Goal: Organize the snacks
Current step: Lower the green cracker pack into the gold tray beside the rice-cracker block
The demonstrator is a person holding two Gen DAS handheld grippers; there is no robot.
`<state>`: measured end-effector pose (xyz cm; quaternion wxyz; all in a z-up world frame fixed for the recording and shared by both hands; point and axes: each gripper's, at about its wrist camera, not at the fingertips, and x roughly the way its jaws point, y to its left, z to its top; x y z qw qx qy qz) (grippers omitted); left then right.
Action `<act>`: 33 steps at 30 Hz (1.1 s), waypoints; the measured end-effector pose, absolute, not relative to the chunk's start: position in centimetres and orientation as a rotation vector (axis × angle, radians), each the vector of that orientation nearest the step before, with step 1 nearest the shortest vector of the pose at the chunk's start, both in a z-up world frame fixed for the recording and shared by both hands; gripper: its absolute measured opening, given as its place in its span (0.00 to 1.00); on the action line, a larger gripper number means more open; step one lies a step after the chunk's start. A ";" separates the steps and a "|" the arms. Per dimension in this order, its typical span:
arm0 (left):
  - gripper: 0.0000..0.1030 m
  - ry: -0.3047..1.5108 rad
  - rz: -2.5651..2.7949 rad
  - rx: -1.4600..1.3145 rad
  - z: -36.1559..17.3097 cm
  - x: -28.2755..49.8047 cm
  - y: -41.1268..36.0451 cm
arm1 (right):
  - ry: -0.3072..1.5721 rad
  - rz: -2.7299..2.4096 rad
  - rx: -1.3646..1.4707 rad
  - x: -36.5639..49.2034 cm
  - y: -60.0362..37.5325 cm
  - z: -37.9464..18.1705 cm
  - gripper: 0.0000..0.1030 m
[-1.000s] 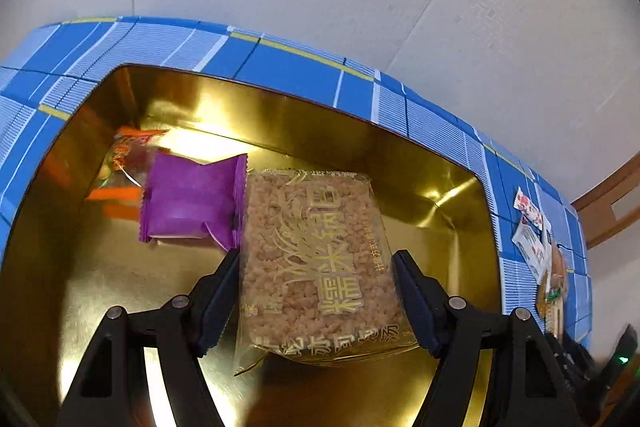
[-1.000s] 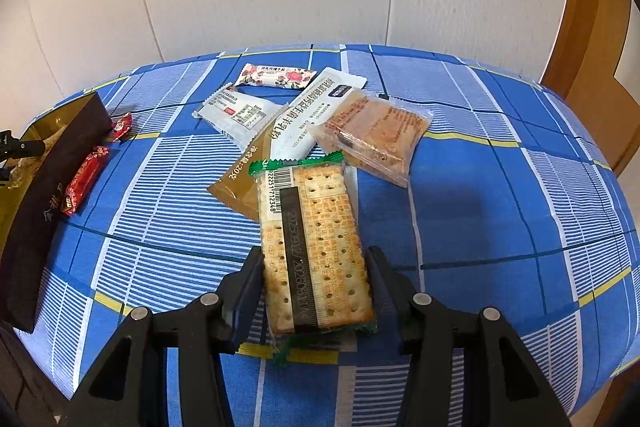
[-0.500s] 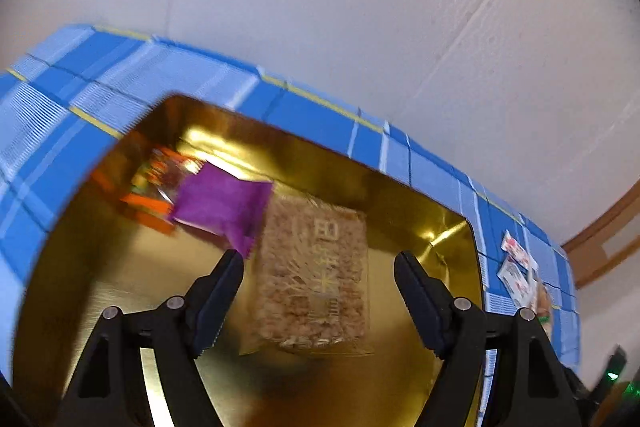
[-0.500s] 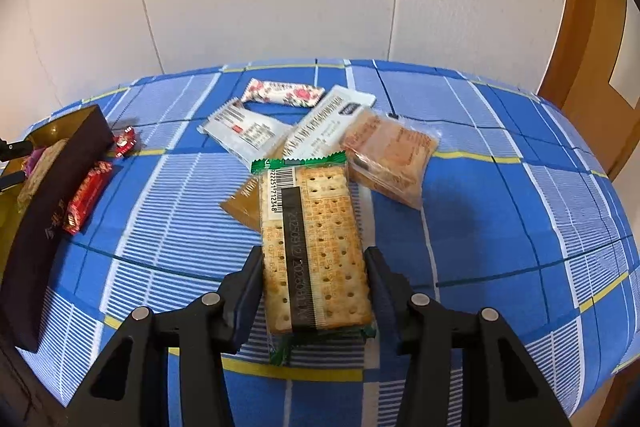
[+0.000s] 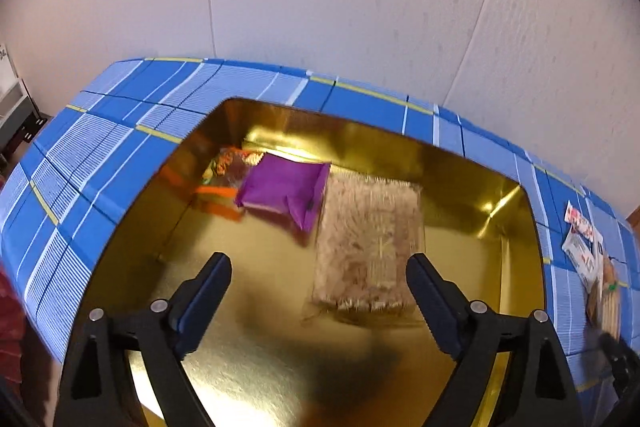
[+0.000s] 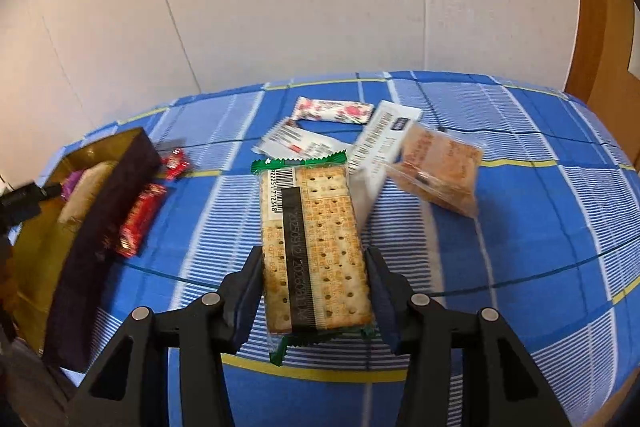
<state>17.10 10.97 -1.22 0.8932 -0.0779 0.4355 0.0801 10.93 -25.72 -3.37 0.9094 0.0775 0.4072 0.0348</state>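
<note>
Left wrist view: left gripper [image 5: 318, 291] hangs over the gold tray [image 5: 516, 227], jaws wide and just been opening, nothing gripped. The rice-crisp pack [image 5: 368, 243] lies flat on the tray floor past the fingertips, nearer the right finger, pads off it. Purple packet [image 5: 284, 193] sits just beside the rice-crisp pack toward the tray's far left corner, partly over an orange-trimmed packet [image 5: 226, 173] in that corner. Tray stands on the blue plaid tablecloth [image 5: 100, 147].

Right wrist view: right gripper [image 6: 314, 281] is clamped on the cracker pack [image 6: 312, 247], pads pressing both long sides, pack lifted clear of the cloth. Outside the tray's dark wall [image 6: 100, 227]: long red candy bar [image 6: 142, 219] just beside it, small red candy [image 6: 176, 163] near its far corner. Well apart from the tray, beyond the cracker pack: floral bar [image 6: 332, 111], two white sachets [image 6: 304, 143], clear-wrapped brown biscuit pack [image 6: 440, 171].
</note>
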 end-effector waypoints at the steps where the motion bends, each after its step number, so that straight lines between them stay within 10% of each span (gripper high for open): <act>1: 0.87 0.902 0.170 -0.152 -1.2 17.0 10.9 | 0.839 0.078 0.164 11.0 -25.4 -3.3 0.48; 33: 0.91 0.881 0.342 -0.109 -0.7 16.6 14.2 | 0.898 0.378 0.067 16.5 -5.2 1.6 0.49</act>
